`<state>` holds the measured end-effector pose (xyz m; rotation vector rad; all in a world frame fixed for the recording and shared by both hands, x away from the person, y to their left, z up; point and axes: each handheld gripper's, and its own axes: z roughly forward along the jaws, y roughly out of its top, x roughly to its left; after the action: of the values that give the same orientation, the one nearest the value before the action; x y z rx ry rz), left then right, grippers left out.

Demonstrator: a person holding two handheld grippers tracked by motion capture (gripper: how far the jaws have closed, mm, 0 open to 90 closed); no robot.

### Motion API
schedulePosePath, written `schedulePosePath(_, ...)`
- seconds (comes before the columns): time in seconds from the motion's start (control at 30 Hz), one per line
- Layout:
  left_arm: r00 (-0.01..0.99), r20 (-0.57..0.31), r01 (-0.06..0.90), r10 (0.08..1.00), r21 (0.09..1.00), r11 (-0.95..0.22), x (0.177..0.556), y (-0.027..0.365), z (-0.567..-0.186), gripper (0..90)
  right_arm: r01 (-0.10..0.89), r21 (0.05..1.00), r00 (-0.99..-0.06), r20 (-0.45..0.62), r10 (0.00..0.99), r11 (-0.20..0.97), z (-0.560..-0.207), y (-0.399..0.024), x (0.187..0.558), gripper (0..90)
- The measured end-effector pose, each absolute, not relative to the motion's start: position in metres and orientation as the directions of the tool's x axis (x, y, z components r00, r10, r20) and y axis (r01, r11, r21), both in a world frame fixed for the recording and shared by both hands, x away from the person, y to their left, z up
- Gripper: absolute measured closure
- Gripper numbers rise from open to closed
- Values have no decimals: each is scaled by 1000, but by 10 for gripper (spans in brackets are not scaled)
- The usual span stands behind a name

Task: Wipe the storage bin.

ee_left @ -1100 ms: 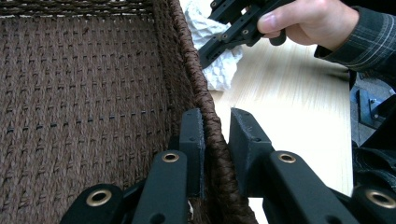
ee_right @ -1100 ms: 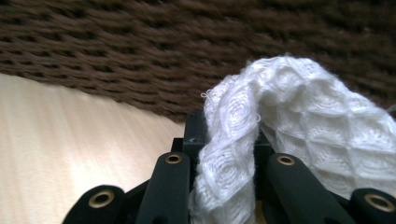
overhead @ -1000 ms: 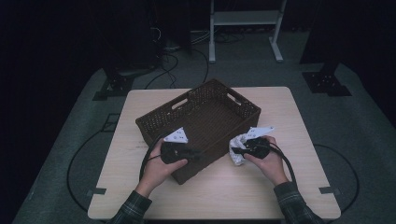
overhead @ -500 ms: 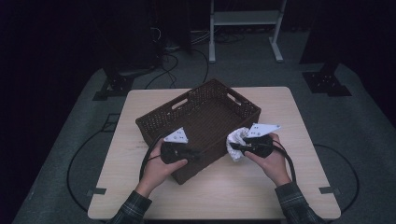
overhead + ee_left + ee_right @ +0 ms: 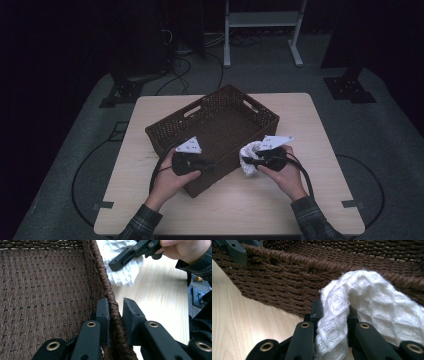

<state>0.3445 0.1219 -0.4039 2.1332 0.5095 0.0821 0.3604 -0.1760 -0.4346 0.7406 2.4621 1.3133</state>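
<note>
brown woven basket set aslant near the middle of the table, its near corner close to the front edge. left gripper clamped on the basket's near rim, one jaw inside the wall and one outside, the braided rim pinched between them in the left gripper view; likely there to steady the basket. right gripper closed on a white waffle-weave cloth, the fabric bunched between its jaws in the right gripper view and spilling out to the side. cloth held just outside the basket's right-hand wall, above the bare table, brushing or nearly brushing the rim; contact not sure from these views. basket floor bare as far as visible, nothing inside yet. by the look of it, picking up of the cloth done, bracing of the basket done; left to do: lifting the cloth over the rim, lowering it inside, letting go, then freeing the rim. roughly halfway along, as a judgement only.
</note>
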Motion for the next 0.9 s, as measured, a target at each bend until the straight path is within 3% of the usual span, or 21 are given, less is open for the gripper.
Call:
schedulePosePath(0.33, 912, -130, 327, 388, 802, -500, 345, 122, -404, 751, 355, 806, -836, 48, 547, 473, -450, -175, 365, 766)
schedulePosePath(0.57, 912, -129, 326, 388, 801, -502, 344, 122, -404, 751, 375, 747, -842, 25, 540, 549, -472, -169, 368, 765)
schedulePosePath(0.9, 913, -129, 326, 387, 801, -501, 345, 122, -404, 752, 333, 759, -856, -6, 517, 560, -457, -164, 358, 760)
